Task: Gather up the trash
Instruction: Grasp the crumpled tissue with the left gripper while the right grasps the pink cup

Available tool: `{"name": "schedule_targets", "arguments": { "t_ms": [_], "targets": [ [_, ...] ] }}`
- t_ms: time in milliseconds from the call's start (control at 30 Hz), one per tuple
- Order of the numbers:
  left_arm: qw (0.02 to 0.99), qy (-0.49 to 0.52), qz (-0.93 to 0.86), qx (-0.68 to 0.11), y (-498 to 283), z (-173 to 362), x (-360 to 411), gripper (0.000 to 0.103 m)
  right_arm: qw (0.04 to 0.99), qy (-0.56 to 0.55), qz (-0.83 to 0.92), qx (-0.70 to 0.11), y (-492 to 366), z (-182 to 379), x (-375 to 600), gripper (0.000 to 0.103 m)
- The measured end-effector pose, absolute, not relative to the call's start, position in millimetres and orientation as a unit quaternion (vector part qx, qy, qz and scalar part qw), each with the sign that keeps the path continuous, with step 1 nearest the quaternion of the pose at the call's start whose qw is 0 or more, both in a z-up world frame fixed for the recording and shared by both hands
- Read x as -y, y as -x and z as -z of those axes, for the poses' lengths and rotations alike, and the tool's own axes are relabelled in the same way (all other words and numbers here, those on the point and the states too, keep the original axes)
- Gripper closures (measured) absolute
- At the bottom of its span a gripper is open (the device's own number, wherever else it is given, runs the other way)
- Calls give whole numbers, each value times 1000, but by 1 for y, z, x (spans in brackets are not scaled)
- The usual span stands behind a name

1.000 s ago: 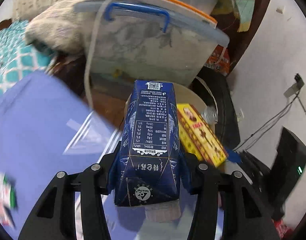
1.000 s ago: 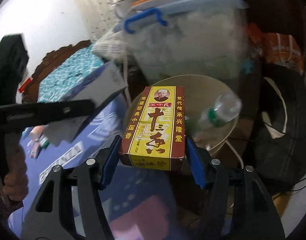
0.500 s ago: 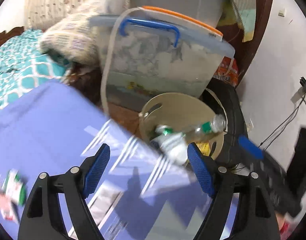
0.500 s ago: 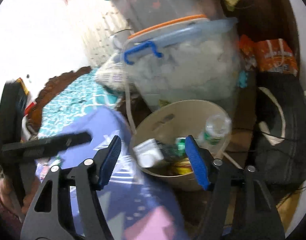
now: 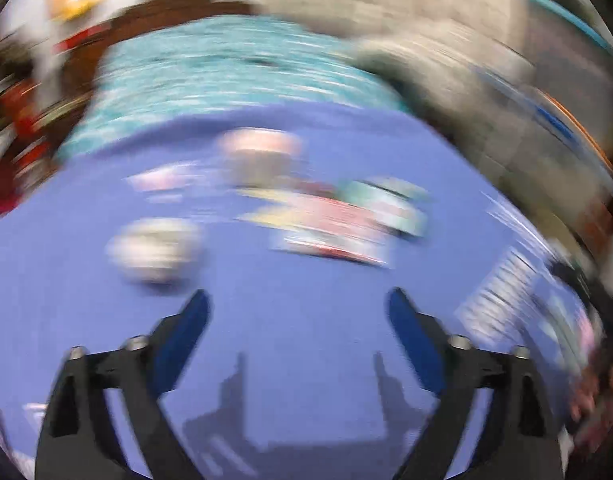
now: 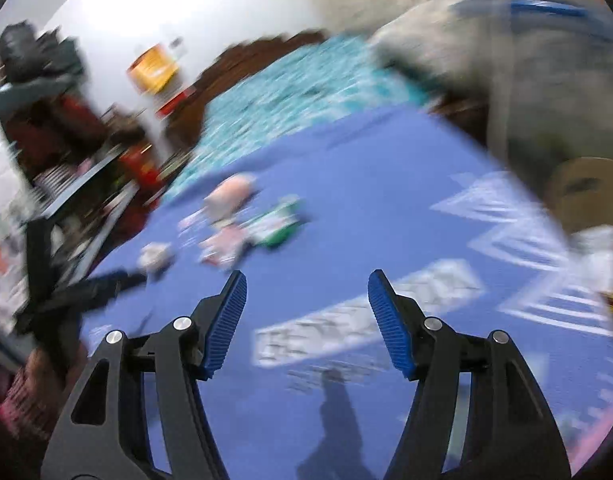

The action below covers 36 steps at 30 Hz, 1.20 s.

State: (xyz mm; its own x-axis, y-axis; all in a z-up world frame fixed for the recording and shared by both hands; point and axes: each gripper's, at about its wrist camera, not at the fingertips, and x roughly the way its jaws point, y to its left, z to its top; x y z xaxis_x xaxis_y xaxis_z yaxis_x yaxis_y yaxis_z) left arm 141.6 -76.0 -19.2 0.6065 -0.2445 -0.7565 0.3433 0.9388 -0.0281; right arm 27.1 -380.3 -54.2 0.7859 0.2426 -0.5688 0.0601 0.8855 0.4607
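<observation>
Both views are motion-blurred. My left gripper (image 5: 298,308) is open and empty above a blue mat (image 5: 298,352). Ahead of it lie several blurred pieces of trash: a white crumpled piece (image 5: 154,248), a pink and white piece (image 5: 262,156), and a red, white and teal wrapper pile (image 5: 346,220). My right gripper (image 6: 306,292) is open and empty over the same mat (image 6: 370,184). The trash shows ahead and to its left (image 6: 246,224). The beige bin (image 6: 586,196) sits at the right edge of the right wrist view.
A teal patterned bedspread (image 5: 234,76) lies beyond the mat. A clear storage box with a blue handle (image 6: 554,40) stands at the right. My left gripper's arm (image 6: 78,292) shows at the left of the right wrist view. Cluttered shelves (image 6: 58,152) are at the far left.
One second ago the left gripper held a blue carton and the right a yellow box over the bin. Both were let go into it. Both grippers have since swung left toward the mat.
</observation>
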Motion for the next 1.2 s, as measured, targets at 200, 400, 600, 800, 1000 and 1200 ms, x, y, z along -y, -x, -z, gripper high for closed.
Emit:
{"name": "schedule_targets", "arguments": {
  "t_ms": [200, 400, 600, 800, 1000, 1200],
  "targets": [
    [892, -1, 88, -444, -220, 35, 13, 9, 895, -196, -138, -376, -125, 59, 321, 38],
    [877, -35, 114, -466, -245, 70, 37, 31, 874, -223, -138, -410, -264, 55, 306, 23],
    [879, -33, 153, -451, -239, 72, 42, 50, 835, -246, -122, -476, -368, 86, 266, 19],
    [876, -23, 157, -456, -242, 74, 40, 50, 842, -215, -99, -484, -378, 103, 236, 38],
    [878, 10, 156, -453, -243, 70, 26, 50, 859, -183, -119, -463, -330, 72, 216, 44],
    [874, 21, 191, -446, -232, 62, 27, 50, 889, -185, -134, -396, -217, 12, 249, 44]
  ]
}}
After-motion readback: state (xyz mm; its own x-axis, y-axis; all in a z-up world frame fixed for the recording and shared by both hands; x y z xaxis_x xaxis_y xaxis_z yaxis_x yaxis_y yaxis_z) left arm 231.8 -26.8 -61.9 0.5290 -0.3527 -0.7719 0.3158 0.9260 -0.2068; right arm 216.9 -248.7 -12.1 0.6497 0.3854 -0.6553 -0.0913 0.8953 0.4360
